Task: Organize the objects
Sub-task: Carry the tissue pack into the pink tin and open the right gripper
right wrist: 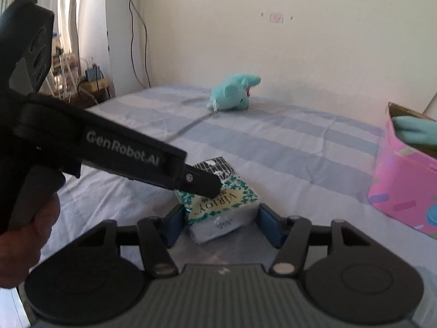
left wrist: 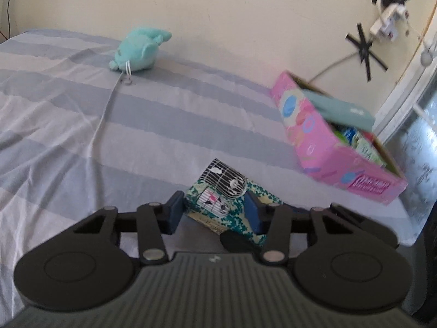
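A green-patterned tissue pack [left wrist: 232, 214] [right wrist: 222, 207] lies on the striped bed, with a black-and-white patterned item [left wrist: 225, 181] [right wrist: 214, 165] on it. My left gripper [left wrist: 215, 213] is open with its jaws on either side of the two items. My right gripper [right wrist: 221, 220] is open with its jaws on either side of the tissue pack. The left gripper's body crosses the right wrist view, its tip over the pack. A teal plush toy [left wrist: 140, 49] [right wrist: 232, 93] lies far back by the wall.
An open pink box [left wrist: 322, 136] [right wrist: 401, 180] holding packets and a teal item stands to the right on the bed [left wrist: 68, 109]. A cord runs across the sheet from the plush. Taped cables and plugs hang on the wall at the right.
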The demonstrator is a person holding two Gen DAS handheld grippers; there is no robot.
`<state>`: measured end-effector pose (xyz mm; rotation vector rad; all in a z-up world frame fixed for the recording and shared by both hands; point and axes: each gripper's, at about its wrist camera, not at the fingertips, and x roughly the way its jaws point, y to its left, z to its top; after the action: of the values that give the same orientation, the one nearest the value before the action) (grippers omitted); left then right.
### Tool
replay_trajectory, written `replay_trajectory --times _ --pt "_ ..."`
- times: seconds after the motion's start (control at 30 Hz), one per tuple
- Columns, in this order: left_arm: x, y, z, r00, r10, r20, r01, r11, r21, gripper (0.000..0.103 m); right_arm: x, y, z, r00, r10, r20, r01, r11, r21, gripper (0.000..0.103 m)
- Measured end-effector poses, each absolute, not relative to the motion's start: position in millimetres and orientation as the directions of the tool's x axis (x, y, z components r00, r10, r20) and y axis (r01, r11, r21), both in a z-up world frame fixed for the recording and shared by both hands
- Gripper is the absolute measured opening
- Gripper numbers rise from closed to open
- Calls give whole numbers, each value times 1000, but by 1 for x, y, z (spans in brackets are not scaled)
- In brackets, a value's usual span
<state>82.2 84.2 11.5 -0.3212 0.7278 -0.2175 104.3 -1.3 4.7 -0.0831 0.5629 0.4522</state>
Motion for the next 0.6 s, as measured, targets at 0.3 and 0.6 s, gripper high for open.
replay_trajectory --times 0.3,0.6 --pt "107 21 68 761 -365 -536 249 928 -278 47 100 -48 39 884 272 -380 -298 955 -11 57" --pt "160 -81 85 746 -464 -478 419 885 -205 47 130 -131 51 951 70 -300 -75 997 -4 58"
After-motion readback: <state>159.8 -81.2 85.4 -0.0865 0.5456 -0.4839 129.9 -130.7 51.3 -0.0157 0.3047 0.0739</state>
